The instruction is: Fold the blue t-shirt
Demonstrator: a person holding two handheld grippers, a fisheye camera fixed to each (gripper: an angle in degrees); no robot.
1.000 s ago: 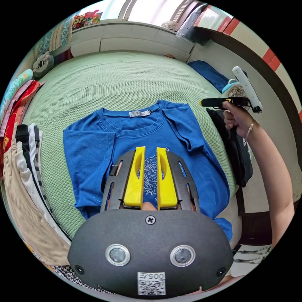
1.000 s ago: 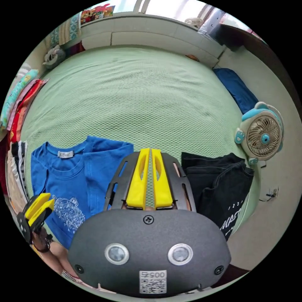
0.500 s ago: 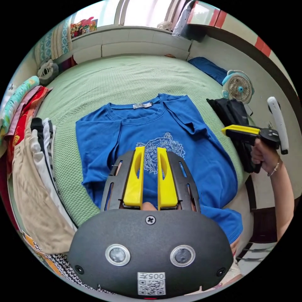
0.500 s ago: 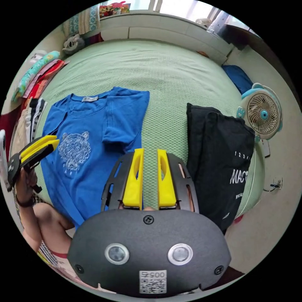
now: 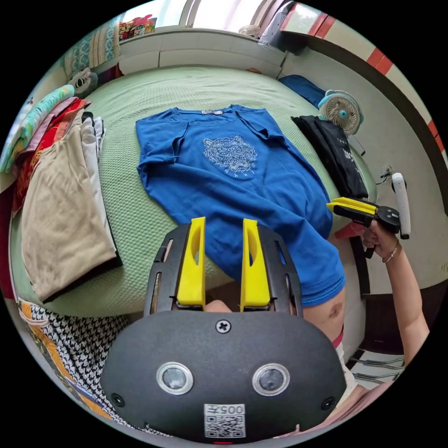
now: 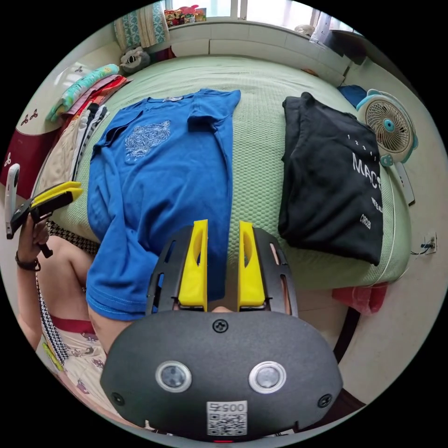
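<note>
One blue t-shirt [image 5: 233, 177] lies face up across the middle of the left gripper view, both sleeves tucked inward and its hem draped off the bed [image 5: 135, 210] edge at lower right, probably left there for the next fold. Left gripper [image 5: 223, 261] hangs low in the frame, jaws apart, gripping nothing. Right gripper [image 6: 222, 266] matches it at bottom centre of its view, parted and empty too. One folded black shirt [image 6: 331, 177] sits right, apart from the blue, and one fan [image 6: 389, 126] upper right.
</note>
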